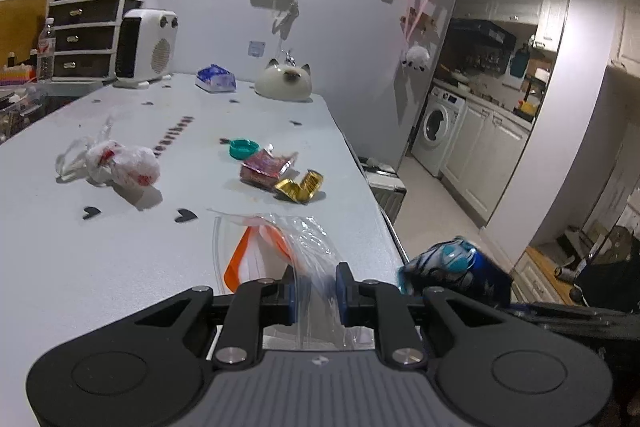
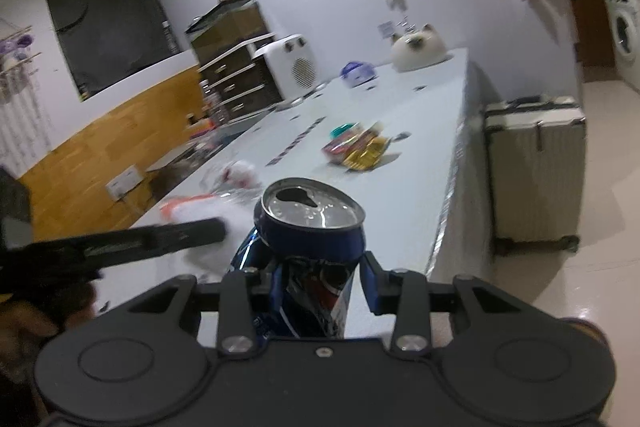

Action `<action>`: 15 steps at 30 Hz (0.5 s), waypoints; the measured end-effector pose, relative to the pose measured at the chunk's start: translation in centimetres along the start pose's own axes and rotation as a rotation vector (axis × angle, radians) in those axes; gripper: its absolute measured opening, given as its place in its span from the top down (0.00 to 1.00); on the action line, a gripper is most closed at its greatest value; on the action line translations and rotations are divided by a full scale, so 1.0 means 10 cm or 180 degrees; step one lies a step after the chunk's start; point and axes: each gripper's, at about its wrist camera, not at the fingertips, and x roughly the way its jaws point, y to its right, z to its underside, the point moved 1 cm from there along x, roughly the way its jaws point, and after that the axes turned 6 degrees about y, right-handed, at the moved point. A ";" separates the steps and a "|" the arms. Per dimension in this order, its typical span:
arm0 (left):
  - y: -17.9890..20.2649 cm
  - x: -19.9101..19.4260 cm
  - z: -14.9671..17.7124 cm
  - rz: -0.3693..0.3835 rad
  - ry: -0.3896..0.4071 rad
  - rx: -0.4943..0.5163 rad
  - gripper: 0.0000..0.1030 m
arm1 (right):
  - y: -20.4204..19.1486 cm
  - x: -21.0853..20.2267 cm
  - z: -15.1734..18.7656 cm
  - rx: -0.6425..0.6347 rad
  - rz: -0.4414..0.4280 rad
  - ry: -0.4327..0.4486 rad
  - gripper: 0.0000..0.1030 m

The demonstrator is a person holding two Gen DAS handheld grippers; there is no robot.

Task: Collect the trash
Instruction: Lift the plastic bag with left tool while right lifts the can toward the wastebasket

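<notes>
From the left wrist camera I see my left gripper pinched on the clear zip-top plastic bag with an orange strip, its blue pads nearly together with the film bunched between them, the bag's mouth spread over the near edge of the pale tabletop. At three o'clock from those fingers, just past the table's corner, a crushed blue soda can shows. The right wrist view confirms it: my right gripper is clamped on that dented can, pads pressed into its sides, its opened silver top facing up and away. At nine o'clock from the can the dark bar of the other gripper crosses the view, blurred. Farther out on the table, at twelve o'clock from my left fingers, lie a folded gold foil wrapper, touching a red printed snack packet, with a teal plastic bottle cap just beyond. At ten o'clock sits a knotted white plastic bag with red print, well apart from the others.
</notes>
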 end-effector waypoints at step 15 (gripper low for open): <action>0.04 0.14 0.14 0.0074 -0.0162 0.0080 0.83 | 0.09 0.30 0.29 0.0341 -0.0449 -0.0075 0.53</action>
